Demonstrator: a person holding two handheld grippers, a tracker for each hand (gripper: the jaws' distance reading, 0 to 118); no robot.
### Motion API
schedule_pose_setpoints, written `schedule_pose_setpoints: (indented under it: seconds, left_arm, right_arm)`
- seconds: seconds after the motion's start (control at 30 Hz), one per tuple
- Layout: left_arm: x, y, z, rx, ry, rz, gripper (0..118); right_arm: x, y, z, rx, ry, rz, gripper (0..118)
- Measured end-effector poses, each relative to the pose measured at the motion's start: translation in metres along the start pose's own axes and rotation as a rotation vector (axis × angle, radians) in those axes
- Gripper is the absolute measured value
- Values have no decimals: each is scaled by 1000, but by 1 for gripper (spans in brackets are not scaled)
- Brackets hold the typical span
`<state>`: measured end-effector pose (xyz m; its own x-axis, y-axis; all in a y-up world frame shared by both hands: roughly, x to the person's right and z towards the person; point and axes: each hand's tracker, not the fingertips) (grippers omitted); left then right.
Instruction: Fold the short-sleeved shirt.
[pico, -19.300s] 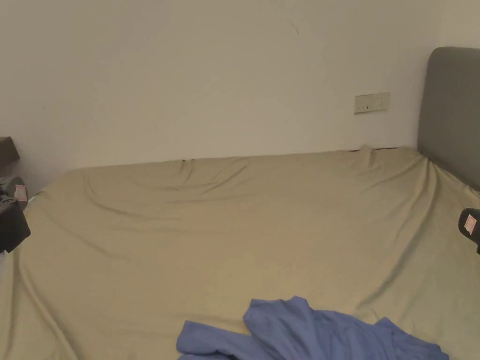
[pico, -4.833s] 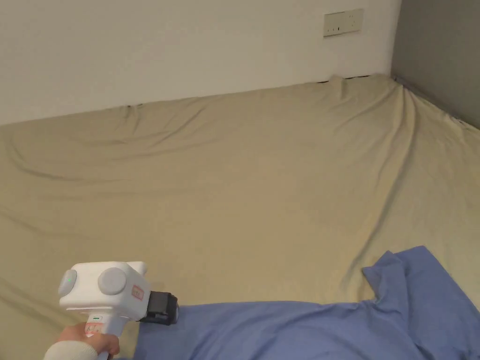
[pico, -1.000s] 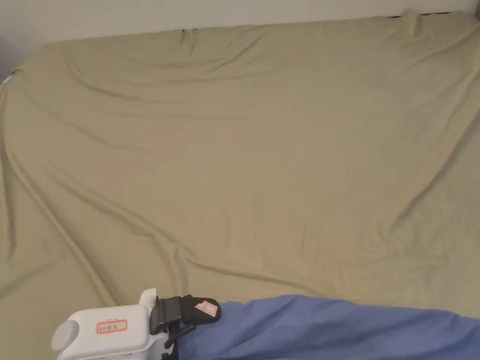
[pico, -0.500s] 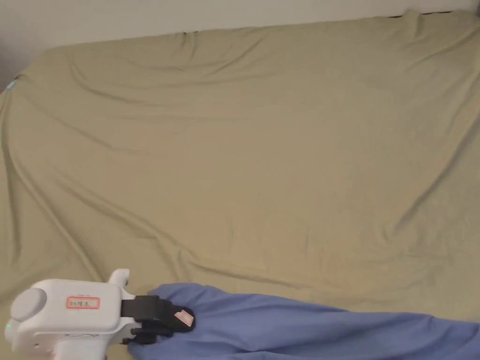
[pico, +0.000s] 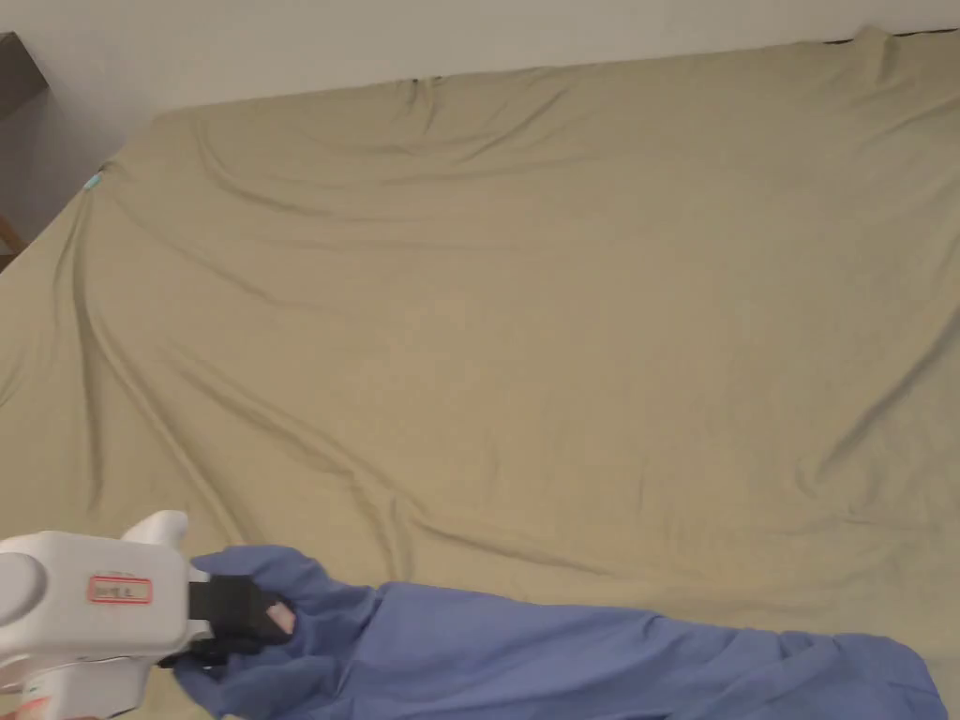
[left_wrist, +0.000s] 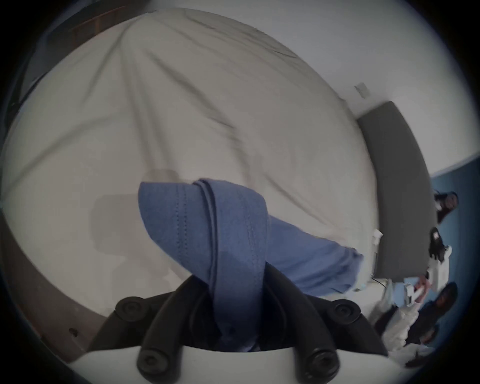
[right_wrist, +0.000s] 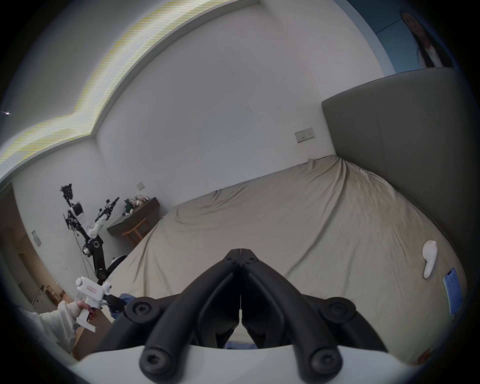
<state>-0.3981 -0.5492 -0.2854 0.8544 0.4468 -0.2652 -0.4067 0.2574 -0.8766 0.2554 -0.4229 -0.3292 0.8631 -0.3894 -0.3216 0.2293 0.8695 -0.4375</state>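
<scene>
With the blue short-sleeved shirt (pico: 562, 652) strung out along the near edge of the tan bedsheet (pico: 525, 309): spreading stage, judging by this. Left gripper (pico: 246, 619) clenched on its hem; right gripper (right_wrist: 241, 256) closed, seemingly empty. Next: flatten before folding.

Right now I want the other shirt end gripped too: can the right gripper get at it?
Probably yes: the right gripper is shut and empty, and bare sheet surrounds the shirt.

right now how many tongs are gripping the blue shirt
1 for sure: the left tongs clamp the shirt's hem. The right tongs are shut, with no cloth seen between them.
</scene>
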Motion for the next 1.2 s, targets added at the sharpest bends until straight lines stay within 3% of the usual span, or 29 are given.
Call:
schedule_pose_setpoints:
  seconds: [0.07,0.1,0.13,0.17,0.2,0.27,0.33,0.4,0.43,0.47,0.5,0.53,0.63,0.97,1.13,1.2]
  left_arm:
    - [32,-10,-18,-68,-89,-19,10]
    - [44,-10,-28,-72,-134,-43,20]
    - [59,-16,-37,-80,-208,-60,55]
    - [70,-23,-44,-87,-289,-58,113]
    - [72,-23,-55,-121,-398,-22,118]
    - [83,-35,-65,-224,-631,107,118]
    - [79,-36,-69,-224,-632,148,118]
    - [71,-35,-67,-173,-528,84,114]
    - [67,-35,-66,-137,-467,61,96]
    - [66,-36,-66,-126,-425,61,53]
    - [61,-36,-71,-137,-415,89,22]
    - [51,-31,-74,-67,-289,17,11]
    - [57,-34,-93,-88,-234,-50,10]
    - [104,-63,-185,-262,-249,-136,4]
    - [113,-67,-163,-237,-311,-136,3]
    - [100,-62,-136,-204,-405,-63,3]
  right_arm:
    - [-1,-1,5,1,-6,13,2]
    - [2,-1,9,-2,-5,15,2]
    - [5,-1,13,-2,-4,15,2]
    - [7,-2,17,-1,-5,14,2]
    - [10,-2,22,0,-9,10,2]
    - [19,-3,31,6,-27,-3,2]
    - [27,-4,42,19,-42,-23,2]
    - [37,-6,49,30,-53,-59,2]
    - [41,-8,51,35,-62,-76,2]
    - [44,-10,53,37,-65,-88,2]
    - [48,-11,55,38,-68,-101,2]
    - [51,-13,56,38,-73,-109,2]
    - [54,-18,57,30,-86,-114,2]
    - [51,-22,56,8,-109,-97,2]
    - [44,-22,52,-4,-108,-78,2]
    - [44,-20,50,-5,-107,-70,2]
